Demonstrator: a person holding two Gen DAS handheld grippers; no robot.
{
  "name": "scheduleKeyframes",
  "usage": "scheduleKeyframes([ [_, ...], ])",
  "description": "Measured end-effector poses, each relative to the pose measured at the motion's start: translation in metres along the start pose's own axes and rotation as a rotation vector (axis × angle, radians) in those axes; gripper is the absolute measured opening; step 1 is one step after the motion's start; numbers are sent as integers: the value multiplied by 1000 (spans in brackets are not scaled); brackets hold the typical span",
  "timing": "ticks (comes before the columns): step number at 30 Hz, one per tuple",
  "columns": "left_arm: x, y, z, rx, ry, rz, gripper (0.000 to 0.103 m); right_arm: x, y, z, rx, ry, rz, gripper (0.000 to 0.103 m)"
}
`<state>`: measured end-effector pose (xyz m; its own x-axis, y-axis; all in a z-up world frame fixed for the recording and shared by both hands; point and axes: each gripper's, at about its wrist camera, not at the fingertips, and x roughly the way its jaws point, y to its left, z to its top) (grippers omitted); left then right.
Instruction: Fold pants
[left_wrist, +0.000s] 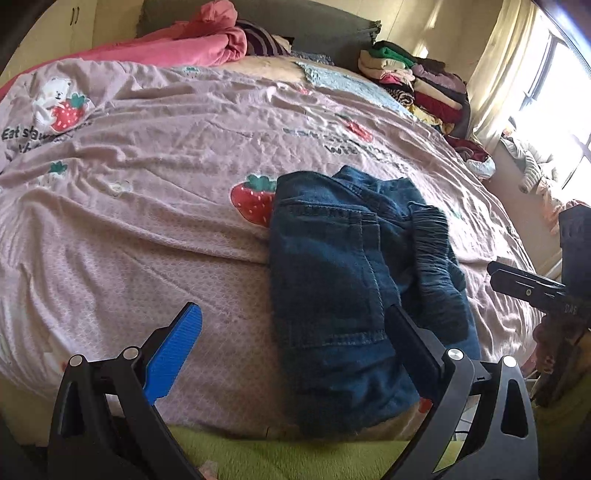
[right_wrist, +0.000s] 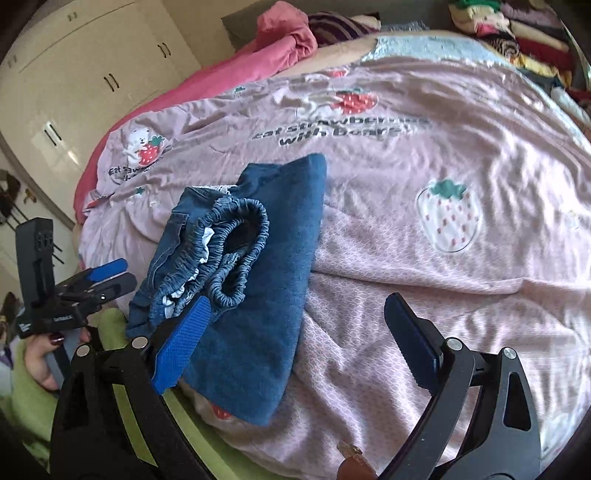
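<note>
Right, left wrist view: left gripper (left_wrist: 293, 338) fingers wide, empty, over folded dark blue denim pants (left_wrist: 354, 280) lying on pink strawberry-print bedspread (left_wrist: 147, 206). Right wrist view: right gripper (right_wrist: 299, 341) also wide, nothing held, pants w/ elastic waistband just ahead-left.

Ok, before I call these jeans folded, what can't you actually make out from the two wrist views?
- Folded jeans, left wrist view: near hem hidden behind the left gripper finger and the bed edge.
- Jeans' lower layers, right wrist view: covered by the top fold and elastic waistband; neatness underneath unknown.
- Right gripper: near corner of the jeans sits behind its blue finger.
- Clothes stack: too small and cropped to identify the items.
</note>
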<state>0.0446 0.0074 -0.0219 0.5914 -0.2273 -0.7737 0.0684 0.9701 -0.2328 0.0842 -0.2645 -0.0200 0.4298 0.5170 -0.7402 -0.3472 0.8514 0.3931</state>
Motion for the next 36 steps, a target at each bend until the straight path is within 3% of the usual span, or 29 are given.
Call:
scheduleKeyframes([
  [3, 13, 2, 3, -19, 23, -17, 98, 9, -2, 4, 33, 20, 39, 87],
  [13, 39, 1, 11, -51, 57, -90, 95, 42, -1, 13, 50, 102, 127, 53],
  [14, 40, -1, 11, -47, 59, -99, 90, 44, 0, 13, 47, 106, 141, 51],
  [15, 41, -6, 11, -39, 63, -119, 75, 44, 2, 13, 41, 106, 152, 51],
  [16, 43, -9, 10, -36, 71, -131, 70, 45, 4, 13, 33, 105, 155, 51],
  [27, 55, -22, 16, -9, 87, -128, 72, 58, 4, 19, -7, 103, 178, 51],
  [29, 54, -23, 16, -2, 81, -126, 68, 58, 6, 18, -30, 96, 184, 41],
  [31, 50, -28, 16, 10, 66, -117, 58, 57, 10, 15, -51, 90, 199, 23],
  [33, 43, -34, 15, 27, 43, -108, 50, 53, 17, 12, -89, 75, 199, 15],
  [36, 34, -38, 14, 25, 19, -113, 41, 46, 28, 9, -131, 45, 181, 13],
])
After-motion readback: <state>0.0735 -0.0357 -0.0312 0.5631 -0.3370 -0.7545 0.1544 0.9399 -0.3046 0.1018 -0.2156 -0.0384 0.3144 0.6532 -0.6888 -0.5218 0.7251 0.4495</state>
